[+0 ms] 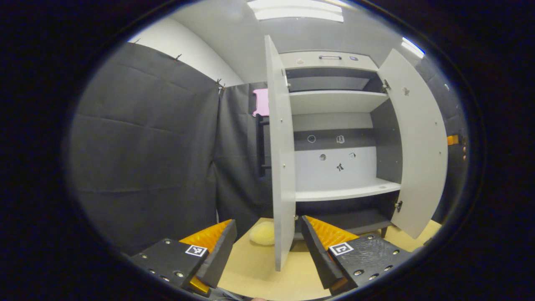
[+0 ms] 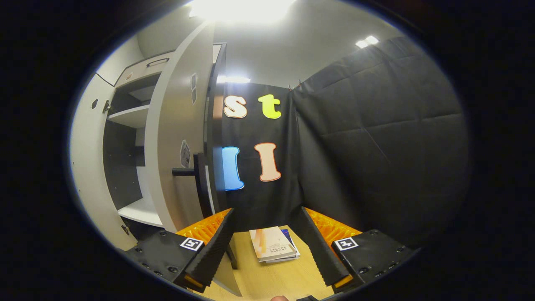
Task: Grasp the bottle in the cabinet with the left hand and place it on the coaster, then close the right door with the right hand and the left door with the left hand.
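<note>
Left gripper view first: I've got my left tool [image 1: 267, 251] held low over the wooden surface [image 1: 259, 271], fingers spread wide apart with nothing between them. Straight ahead stands the cabinet [image 1: 334, 125], both doors swung open. The left door [image 1: 279, 159] shows edge-on, its lower edge sitting right in the gap between my fingers, though it is farther off and I can't tell of any contact. The right door [image 1: 418, 146] hangs open on the far side. I see 2 pale shelves, an upper shelf [image 1: 334, 101] and a lower shelf [image 1: 347, 192], and I can't pick out the bottle on either of them. A pale yellow round pad [image 1: 262, 233], likely the coaster, lies on the surface just beside the left door's foot.

Over in the right gripper view, my right tool [image 2: 267, 251] is also spread open, gripping nothing. The right door is close on my left here, with its dark bar handle [image 2: 188, 171] sticking out. A small stack of books [image 2: 273, 244] rests on the surface, seen between the fingers.
</note>
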